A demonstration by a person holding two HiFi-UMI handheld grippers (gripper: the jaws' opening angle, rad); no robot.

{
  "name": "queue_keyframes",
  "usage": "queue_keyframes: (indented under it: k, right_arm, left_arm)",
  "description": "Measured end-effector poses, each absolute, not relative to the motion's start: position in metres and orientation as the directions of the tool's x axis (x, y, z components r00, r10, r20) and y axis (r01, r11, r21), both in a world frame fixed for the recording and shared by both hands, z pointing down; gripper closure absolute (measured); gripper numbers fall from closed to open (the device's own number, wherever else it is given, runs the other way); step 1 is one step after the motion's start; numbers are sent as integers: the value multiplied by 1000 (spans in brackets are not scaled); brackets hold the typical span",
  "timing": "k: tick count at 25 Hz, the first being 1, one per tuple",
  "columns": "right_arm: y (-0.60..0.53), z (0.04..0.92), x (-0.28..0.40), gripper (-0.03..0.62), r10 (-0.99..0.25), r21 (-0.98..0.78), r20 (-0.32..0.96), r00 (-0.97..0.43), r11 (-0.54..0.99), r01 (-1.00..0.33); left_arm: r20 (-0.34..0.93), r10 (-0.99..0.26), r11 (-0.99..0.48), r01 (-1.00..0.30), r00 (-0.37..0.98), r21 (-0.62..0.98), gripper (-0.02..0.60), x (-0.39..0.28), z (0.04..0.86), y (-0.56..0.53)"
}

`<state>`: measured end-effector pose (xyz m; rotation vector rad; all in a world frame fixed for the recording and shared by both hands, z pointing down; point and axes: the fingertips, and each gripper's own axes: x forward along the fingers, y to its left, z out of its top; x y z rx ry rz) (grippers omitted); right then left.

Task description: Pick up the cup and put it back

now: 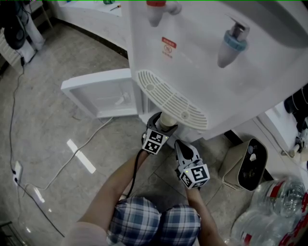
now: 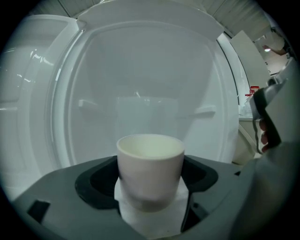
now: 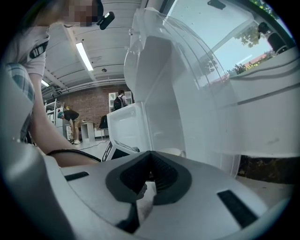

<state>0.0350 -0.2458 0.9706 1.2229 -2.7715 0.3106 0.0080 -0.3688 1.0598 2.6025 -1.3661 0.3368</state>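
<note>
A plain white cup (image 2: 150,171) stands upright between the dark pads of my left gripper (image 2: 151,187), which is shut on it. In the head view the cup (image 1: 168,120) and the left gripper (image 1: 162,126) are just under the dispenser's drip grille (image 1: 169,100), in front of the open lower cabinet. The cabinet's white inside (image 2: 145,84) fills the left gripper view beyond the cup. My right gripper (image 1: 181,145) hangs a little to the right and nearer to me. Its jaws (image 3: 150,176) are shut with nothing between them.
The white water dispenser (image 1: 202,57) has a red tap (image 1: 156,9) and a blue tap (image 1: 231,43). Its cabinet door (image 1: 103,93) stands open to the left. A beige bin (image 1: 244,166) and plastic water bottles (image 1: 274,211) are at the right. Cables and a power strip (image 1: 17,173) lie on the floor at left.
</note>
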Motion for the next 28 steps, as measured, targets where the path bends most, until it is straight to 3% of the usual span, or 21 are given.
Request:
queue_keyframes:
  k: [11, 20, 28]
  right_arm:
    - [-245, 972, 41, 577, -730, -154, 173, -661, 643, -750]
    - [-243, 970, 37, 577, -722, -152, 168, -672, 654, -741]
    - [-239, 953, 35, 577, -713, -150, 154, -684, 667, -730]
  left_arm:
    - [334, -760, -588, -809, 558, 13, 164, 16, 1076, -374]
    - [266, -777, -586, -810, 570, 26, 163, 13, 1048, -367]
    - [201, -811, -554, -832, 549, 34, 164, -37, 995, -333]
